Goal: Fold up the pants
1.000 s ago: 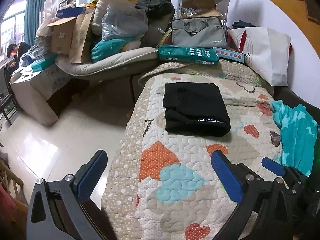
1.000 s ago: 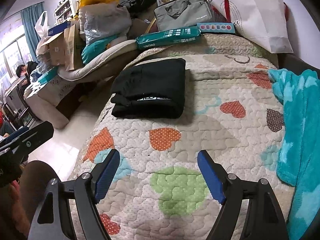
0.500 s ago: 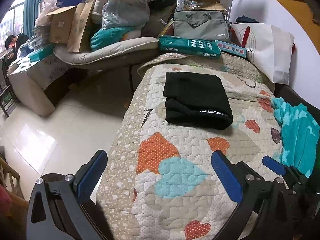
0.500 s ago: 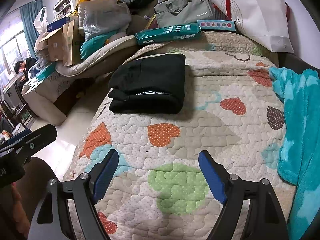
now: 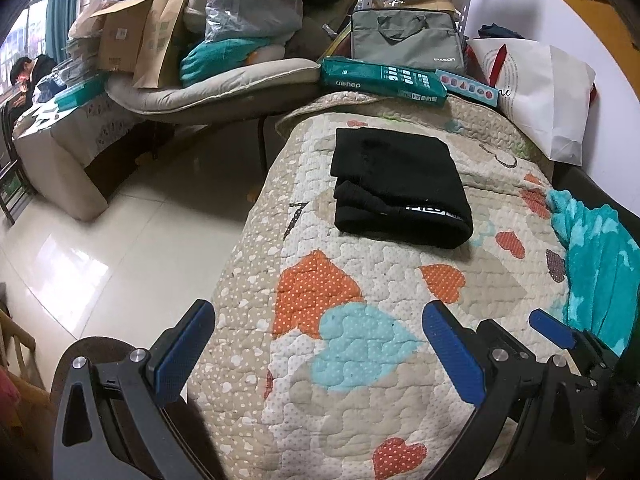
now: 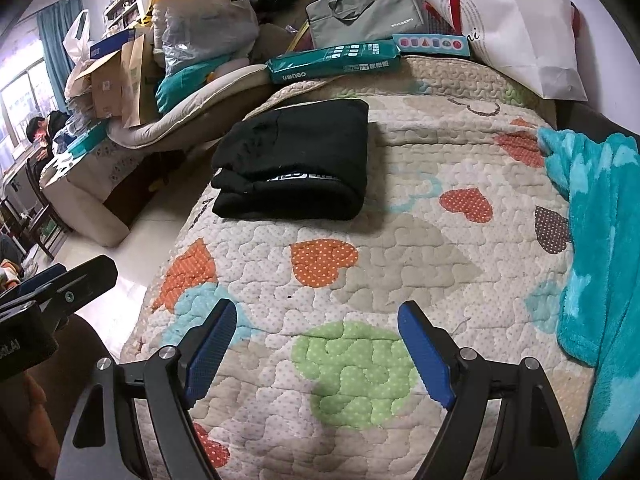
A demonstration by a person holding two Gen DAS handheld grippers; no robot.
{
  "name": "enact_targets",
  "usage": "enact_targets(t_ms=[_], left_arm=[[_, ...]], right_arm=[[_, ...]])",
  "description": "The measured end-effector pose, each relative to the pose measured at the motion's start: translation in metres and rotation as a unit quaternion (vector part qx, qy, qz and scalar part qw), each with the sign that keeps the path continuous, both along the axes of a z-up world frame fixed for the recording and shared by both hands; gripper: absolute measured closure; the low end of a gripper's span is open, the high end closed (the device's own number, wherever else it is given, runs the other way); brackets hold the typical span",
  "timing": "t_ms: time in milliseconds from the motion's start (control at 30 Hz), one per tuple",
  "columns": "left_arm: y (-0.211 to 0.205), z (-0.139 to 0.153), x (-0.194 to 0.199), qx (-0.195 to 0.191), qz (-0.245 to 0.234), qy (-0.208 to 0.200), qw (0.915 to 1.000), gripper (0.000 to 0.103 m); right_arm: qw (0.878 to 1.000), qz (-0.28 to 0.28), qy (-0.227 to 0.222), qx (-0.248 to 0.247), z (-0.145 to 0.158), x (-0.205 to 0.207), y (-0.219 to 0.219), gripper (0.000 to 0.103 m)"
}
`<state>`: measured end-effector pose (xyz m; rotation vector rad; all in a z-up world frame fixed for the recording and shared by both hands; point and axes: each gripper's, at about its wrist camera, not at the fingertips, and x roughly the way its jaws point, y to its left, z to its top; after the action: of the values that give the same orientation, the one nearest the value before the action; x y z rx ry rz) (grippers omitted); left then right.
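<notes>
the pants (image 5: 400, 186) lie folded into a thick black rectangle on the far half of the quilt (image 5: 360, 360), toward its left edge, with a white printed strip showing along the near fold. from the right wrist view the pants (image 6: 296, 164) look squared up, the layers stacked and the rounded fold facing you. the job looks essentially finished.

the cloth looks soft, thick and light, probably fleecy, so it should give under a pinch and not slip much on the quilted cover. if you tidy it, take it at the near rounded fold or at a corner where all the layers meet; grabbing only the top layer would likely peel the stack open.

your left gripper (image 5: 320, 364) hangs over the near end of the quilt, fingers spread wide with nothing between them. your right gripper (image 6: 320, 354) is likewise wide apart and holding nothing, just above the green heart. both are well apart from the pants.

a teal blanket (image 6: 600, 240) lies along the quilt's right side, and a green box (image 6: 332, 64) sits past its far end.
</notes>
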<state>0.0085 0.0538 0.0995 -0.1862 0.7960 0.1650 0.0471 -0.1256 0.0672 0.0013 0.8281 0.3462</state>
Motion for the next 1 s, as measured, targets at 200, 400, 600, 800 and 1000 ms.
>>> enact_targets(t_ms=[200,400,600,800,1000], left_arm=[[0.003,-0.006,0.002,-0.002,0.002,0.007,1.0,0.0],[0.011,-0.019,0.005,-0.013,0.008,0.021,0.9997,0.0],[0.022,-0.034,0.006,-0.04,0.013,0.029,0.9987,0.0],[0.032,-0.048,0.007,-0.073,0.008,0.021,0.9971,0.0],[0.039,-0.057,0.01,-0.097,0.0,0.015,0.9952,0.0]], right_arm=[[1.0,-0.001,0.004,-0.005,-0.003,0.0,0.001,0.016],[1.0,-0.003,0.01,-0.008,-0.007,0.002,0.001,0.015],[1.0,-0.002,0.011,-0.016,-0.011,0.002,0.003,0.015],[0.999,-0.009,0.02,-0.03,-0.019,0.006,0.001,0.015],[0.999,-0.032,0.022,-0.026,-0.003,0.032,0.004,0.015]])
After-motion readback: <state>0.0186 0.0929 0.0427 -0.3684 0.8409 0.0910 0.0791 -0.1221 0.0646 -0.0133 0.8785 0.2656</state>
